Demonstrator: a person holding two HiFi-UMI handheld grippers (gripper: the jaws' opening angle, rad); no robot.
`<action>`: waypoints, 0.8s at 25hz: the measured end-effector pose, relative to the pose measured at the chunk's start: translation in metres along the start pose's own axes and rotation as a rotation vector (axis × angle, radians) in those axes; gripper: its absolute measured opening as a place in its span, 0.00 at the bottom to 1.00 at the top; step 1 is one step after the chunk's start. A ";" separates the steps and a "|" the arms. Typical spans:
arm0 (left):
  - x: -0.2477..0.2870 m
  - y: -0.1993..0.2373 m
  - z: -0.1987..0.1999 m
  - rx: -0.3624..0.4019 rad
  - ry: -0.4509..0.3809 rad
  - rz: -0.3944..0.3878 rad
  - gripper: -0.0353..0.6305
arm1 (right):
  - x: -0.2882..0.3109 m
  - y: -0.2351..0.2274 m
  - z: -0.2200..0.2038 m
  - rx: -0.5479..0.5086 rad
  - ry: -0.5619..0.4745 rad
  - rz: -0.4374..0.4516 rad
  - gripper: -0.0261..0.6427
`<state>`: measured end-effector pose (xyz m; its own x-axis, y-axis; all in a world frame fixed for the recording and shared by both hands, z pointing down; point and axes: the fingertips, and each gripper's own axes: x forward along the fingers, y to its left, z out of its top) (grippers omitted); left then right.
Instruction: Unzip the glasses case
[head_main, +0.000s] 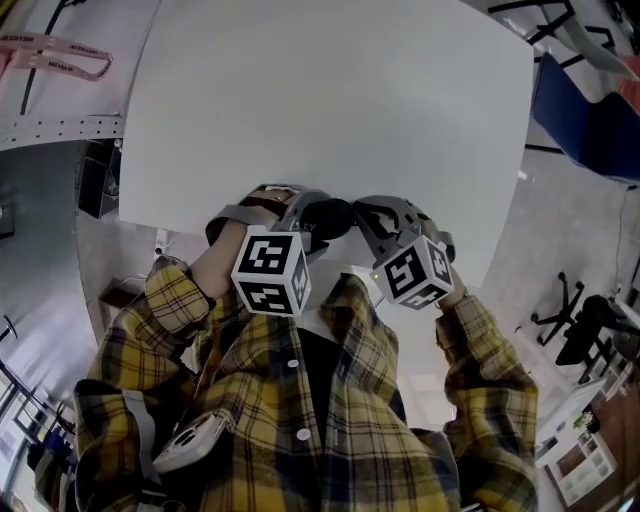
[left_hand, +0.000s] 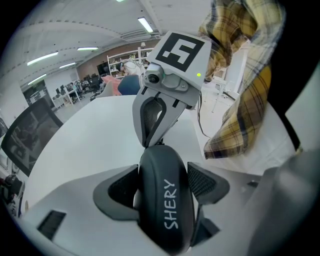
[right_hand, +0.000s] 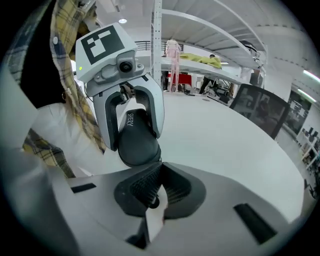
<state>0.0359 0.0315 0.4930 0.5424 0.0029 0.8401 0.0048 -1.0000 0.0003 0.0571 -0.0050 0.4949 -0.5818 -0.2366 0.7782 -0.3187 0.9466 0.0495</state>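
I've got the left gripper (left_hand: 162, 185) clamped on the case (left_hand: 167, 215) above the table (head_main: 330, 100), and the right gripper (right_hand: 157, 187) pinched on what looks like the zip pull (right_hand: 153, 202).

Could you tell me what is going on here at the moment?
A person in a plaid shirt works over a white table with two handheld grippers. The left gripper clamps a dark glasses case across its middle. The right gripper is shut on a small dark tab at the case's end, apparently the zipper pull. How far the zip is open cannot be seen.
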 end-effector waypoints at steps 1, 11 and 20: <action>0.000 0.000 0.000 0.000 0.000 -0.002 0.53 | 0.001 -0.001 0.001 -0.017 -0.004 0.021 0.04; 0.000 0.000 -0.002 0.004 -0.004 -0.002 0.53 | 0.017 -0.005 0.007 -0.147 -0.018 0.149 0.04; -0.005 0.004 0.001 -0.047 -0.046 -0.039 0.53 | 0.006 -0.010 0.004 0.015 0.020 0.129 0.07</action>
<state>0.0336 0.0270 0.4883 0.5805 0.0412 0.8132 -0.0119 -0.9982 0.0590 0.0539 -0.0167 0.4964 -0.6040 -0.1088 0.7895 -0.2533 0.9655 -0.0607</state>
